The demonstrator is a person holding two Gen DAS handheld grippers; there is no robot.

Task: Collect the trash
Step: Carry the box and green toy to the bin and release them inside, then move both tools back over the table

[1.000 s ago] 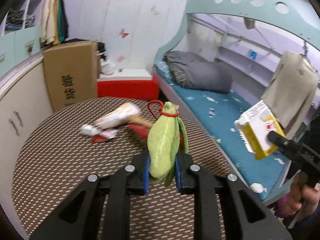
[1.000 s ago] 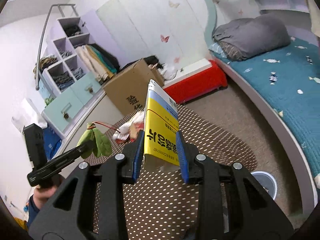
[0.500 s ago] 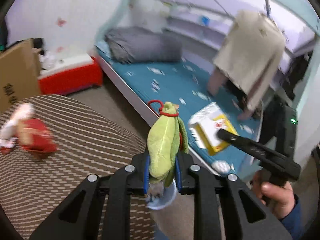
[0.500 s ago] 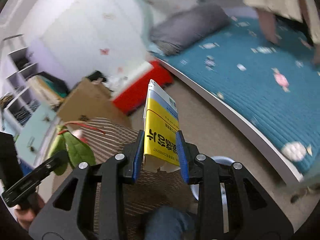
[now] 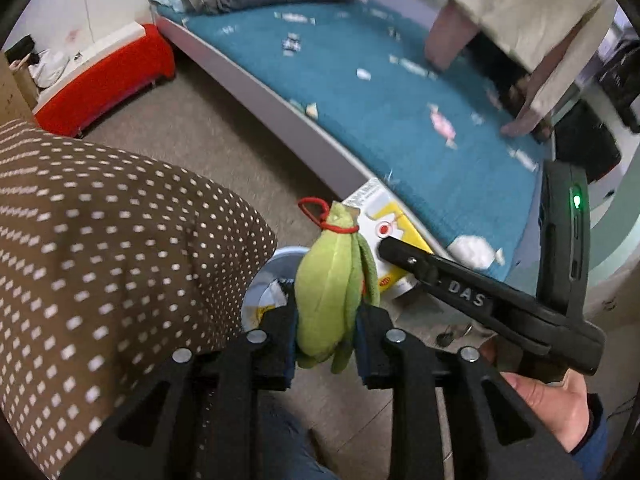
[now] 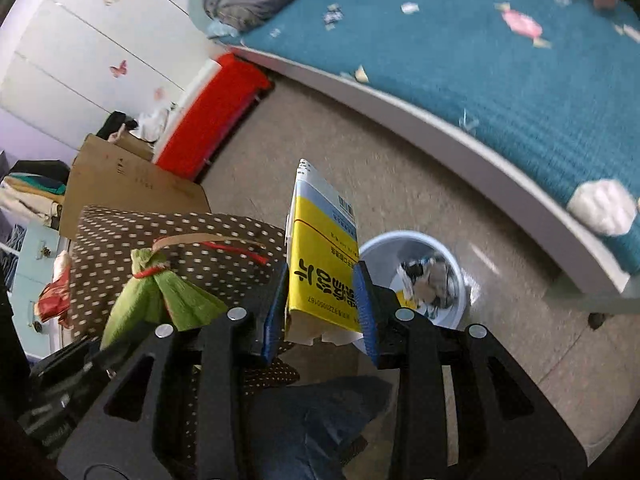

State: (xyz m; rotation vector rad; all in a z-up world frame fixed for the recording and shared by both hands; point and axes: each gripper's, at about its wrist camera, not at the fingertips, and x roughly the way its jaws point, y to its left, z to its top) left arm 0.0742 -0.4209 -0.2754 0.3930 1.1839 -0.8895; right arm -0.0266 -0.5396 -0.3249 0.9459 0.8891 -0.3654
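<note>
A green plush leaf bundle [image 5: 328, 280] tied with a red loop stands between the jaws of my left gripper [image 5: 325, 312]. The jaws are opening, though the pads still touch it. My right gripper [image 6: 320, 276] holds a yellow and white carton [image 6: 320, 248] upright; its jaws are opening too, with both pads against the carton. A pale blue waste bin [image 6: 400, 237] with crumpled rubbish inside sits on the floor just right of the carton. In the left wrist view the bin [image 5: 276, 260] shows under the plush, and the carton [image 5: 396, 216] hangs close beside it.
A table with a brown dotted cloth [image 5: 100, 240] lies at the left, with a red wrapper [image 6: 54, 296] on it. A bed with a teal cover [image 5: 400, 100] curves along the right. A red bench [image 5: 104, 80] and a cardboard box [image 6: 120, 188] stand behind. A jeans-clad knee [image 6: 320, 420] is below.
Both grippers swung away from the table top and sank, now pointing down at the floor. The bin has come into view below them. Plush and carton stay between the jaws.
</note>
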